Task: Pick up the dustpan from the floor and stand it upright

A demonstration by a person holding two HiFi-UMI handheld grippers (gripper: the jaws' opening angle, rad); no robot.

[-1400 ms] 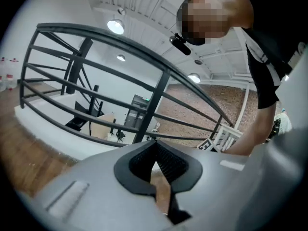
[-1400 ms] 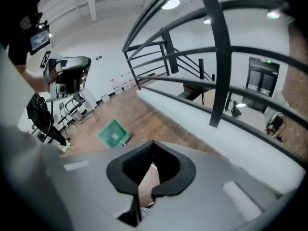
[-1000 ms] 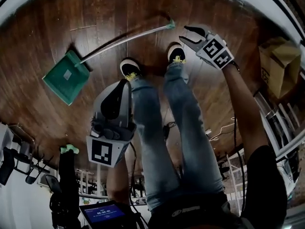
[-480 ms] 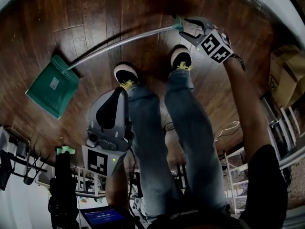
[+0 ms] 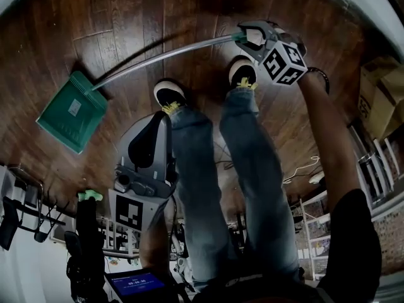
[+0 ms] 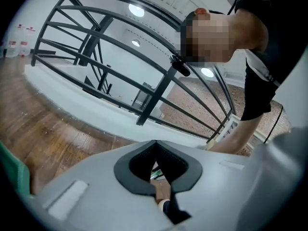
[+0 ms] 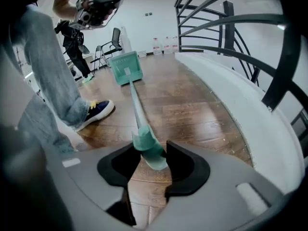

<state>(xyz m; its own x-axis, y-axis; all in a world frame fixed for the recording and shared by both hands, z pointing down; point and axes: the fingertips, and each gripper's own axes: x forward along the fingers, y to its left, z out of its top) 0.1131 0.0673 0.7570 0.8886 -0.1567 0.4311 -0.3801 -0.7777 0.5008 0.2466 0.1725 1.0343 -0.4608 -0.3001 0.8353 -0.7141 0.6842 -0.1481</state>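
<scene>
A green dustpan (image 5: 71, 111) lies flat on the dark wood floor at the left, and its long pale handle (image 5: 164, 55) runs right to a green end grip (image 5: 238, 37). My right gripper (image 5: 245, 36) is down at that grip. In the right gripper view the end grip (image 7: 148, 148) sits between the closing jaws of this gripper (image 7: 149, 154) and touches both pads; the pan (image 7: 126, 67) lies far along the floor. My left gripper (image 5: 159, 117) hangs over the left leg, away from the dustpan. Its tips (image 6: 156, 142) meet with nothing held.
My two shoes (image 5: 169, 95) (image 5: 242, 73) stand just below the handle. A white curved kerb (image 7: 231, 100) with a dark railing (image 7: 284, 42) borders the floor on the right. A cardboard box (image 5: 382, 100) sits at the right. Chairs (image 7: 111, 40) stand beyond the pan.
My right gripper has dropped from above the floor to the handle's end grip, rolled, and taken it between its jaws. The left gripper has sunk a little. The dustpan still lies flat.
</scene>
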